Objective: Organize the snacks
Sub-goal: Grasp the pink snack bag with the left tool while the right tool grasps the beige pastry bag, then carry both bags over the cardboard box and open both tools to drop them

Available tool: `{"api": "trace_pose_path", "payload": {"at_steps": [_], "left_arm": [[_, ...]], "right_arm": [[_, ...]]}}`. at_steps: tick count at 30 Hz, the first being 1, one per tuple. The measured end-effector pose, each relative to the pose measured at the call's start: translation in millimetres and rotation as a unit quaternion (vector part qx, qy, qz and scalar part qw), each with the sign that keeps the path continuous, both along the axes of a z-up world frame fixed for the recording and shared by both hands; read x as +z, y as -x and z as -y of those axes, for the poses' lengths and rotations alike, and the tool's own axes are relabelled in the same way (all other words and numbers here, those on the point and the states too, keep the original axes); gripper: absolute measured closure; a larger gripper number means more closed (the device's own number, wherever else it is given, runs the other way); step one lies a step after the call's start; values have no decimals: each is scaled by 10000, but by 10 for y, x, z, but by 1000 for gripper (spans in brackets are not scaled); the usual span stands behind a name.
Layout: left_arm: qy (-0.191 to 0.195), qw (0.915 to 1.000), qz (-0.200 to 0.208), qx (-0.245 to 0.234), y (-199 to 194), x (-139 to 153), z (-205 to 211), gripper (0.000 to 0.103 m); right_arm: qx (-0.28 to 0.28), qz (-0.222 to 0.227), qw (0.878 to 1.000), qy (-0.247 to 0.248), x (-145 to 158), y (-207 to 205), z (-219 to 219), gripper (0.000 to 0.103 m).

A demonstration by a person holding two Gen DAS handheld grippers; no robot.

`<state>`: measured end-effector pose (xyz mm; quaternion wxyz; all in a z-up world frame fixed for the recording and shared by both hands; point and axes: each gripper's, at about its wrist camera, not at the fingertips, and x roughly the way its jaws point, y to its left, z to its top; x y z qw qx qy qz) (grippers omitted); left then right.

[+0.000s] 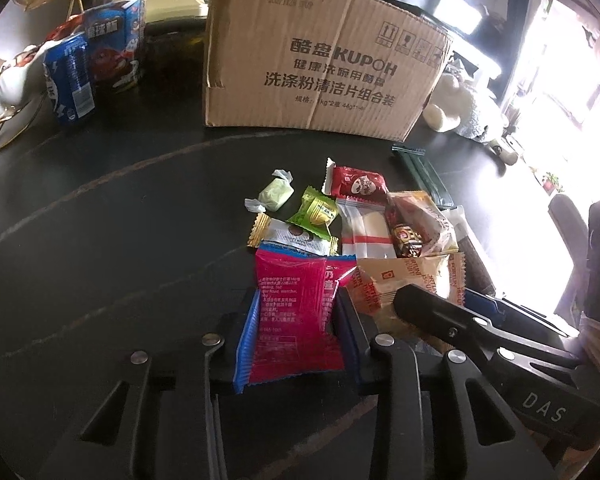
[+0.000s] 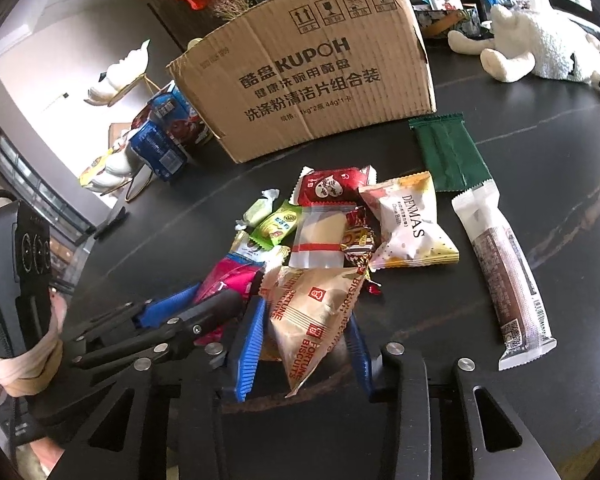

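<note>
A pile of snack packets lies on the dark table (image 1: 120, 220) in front of a brown cardboard box (image 1: 320, 60). My left gripper (image 1: 300, 300) is shut on a pink packet (image 1: 292, 320), whose sides curl up against the blue pads (image 1: 246, 336). Right beside it, my right gripper (image 2: 306, 312) is shut on a beige Fortune Biscuits packet (image 2: 312, 304) at the near edge of the pile. Each gripper shows in the other's view: the left gripper (image 2: 204, 308) with the pink packet (image 2: 228, 276), the right gripper (image 1: 440, 300) over the beige packet (image 1: 404, 280).
Loose in the pile are a red packet (image 2: 328, 188), a green sachet (image 2: 278, 226) and a white Denmas bag (image 2: 412, 220). A dark green packet (image 2: 448, 152) and a long brown bar (image 2: 504, 272) lie to the right. Blue snack boxes (image 1: 72, 80) stand left; a white plush toy (image 2: 540, 48) lies far right.
</note>
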<state>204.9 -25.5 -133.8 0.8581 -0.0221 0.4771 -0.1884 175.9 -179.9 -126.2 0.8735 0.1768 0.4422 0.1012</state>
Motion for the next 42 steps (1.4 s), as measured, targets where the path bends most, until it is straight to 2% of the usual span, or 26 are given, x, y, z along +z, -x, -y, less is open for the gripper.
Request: {"api": "trace_pose_path", "payload": {"at_steps": [10,19,34,42], "left_arm": [[-97,9995,285,56,148,301,-5,68],[-270,9943,1036,34,295,783,47,68],[-234,9835,1791,132,-5,1565,115,68],[-288,9797,1971,201,-247,1799,135,68]], "right_arm": [[-48,306,9993,224,216,120,33,65],[-48,689,9968,406,593,201,128,65],[-250,1588,9846,695,1357,-125,279,65],[-237,1963,9765,859,1698,-372,263,65]]}}
